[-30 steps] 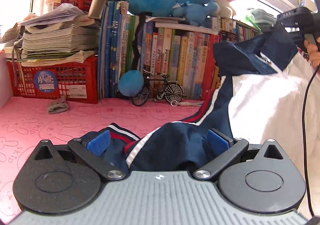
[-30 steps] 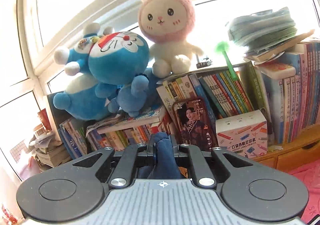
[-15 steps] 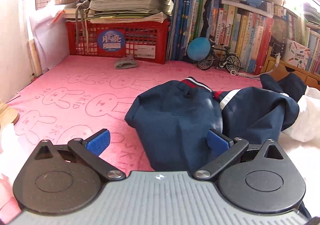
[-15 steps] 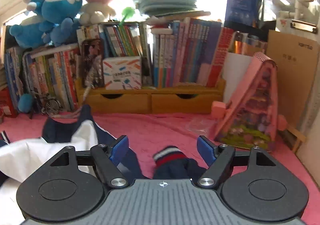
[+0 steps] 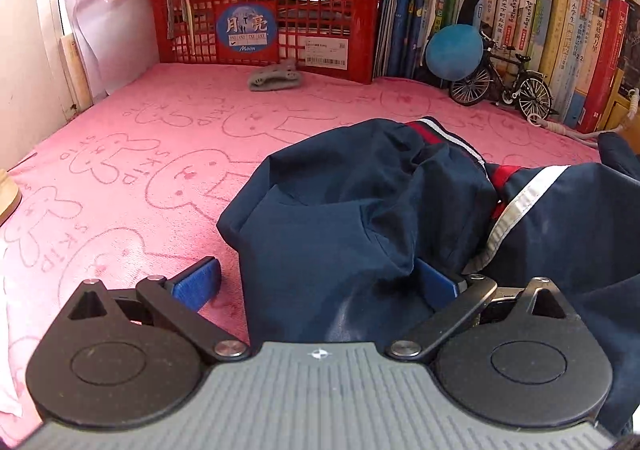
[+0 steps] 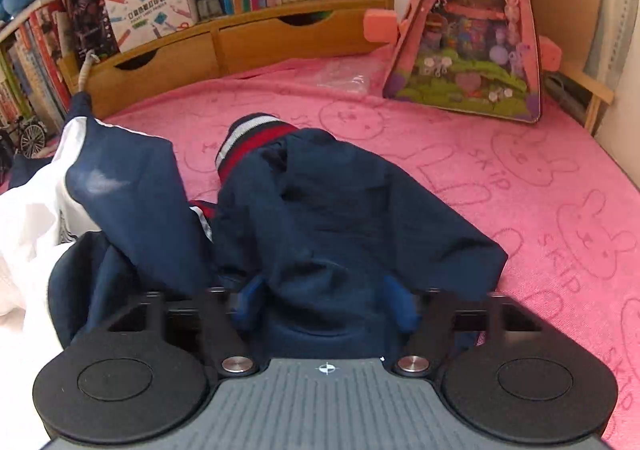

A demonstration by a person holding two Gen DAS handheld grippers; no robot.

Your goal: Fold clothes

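One navy jacket (image 5: 360, 226) with white panels is seen lying crumpled on the pink rabbit-print cloth (image 5: 132, 154) that covers the worktop. No clear long axis can be made out, since the garment is bunched; two sleeves are seen, one in each view, and each striped red-and-white cuff (image 6: 248, 138) is pointed away from the camera toward the row of books (image 5: 552, 10) at the back. The left tongs (image 5: 316, 284) are held wide open, with navy fabric draped between the two blue pads (image 5: 198, 284) but not pinched by them. The right tongs (image 6: 326, 304) are seen partly open, with a fold of the jacket lying between the pads; whether the fabric is gripped cannot be told, as the fingers are blurred. One red plastic basket (image 5: 264, 30) is stacked with papers at the far left, one small grey cloth (image 5: 274, 77) is lying before it, and one model bicycle (image 5: 500, 84) is stood beside a blue ball (image 5: 454, 50). One pink toy house box (image 6: 468, 26) is leaned at the right.
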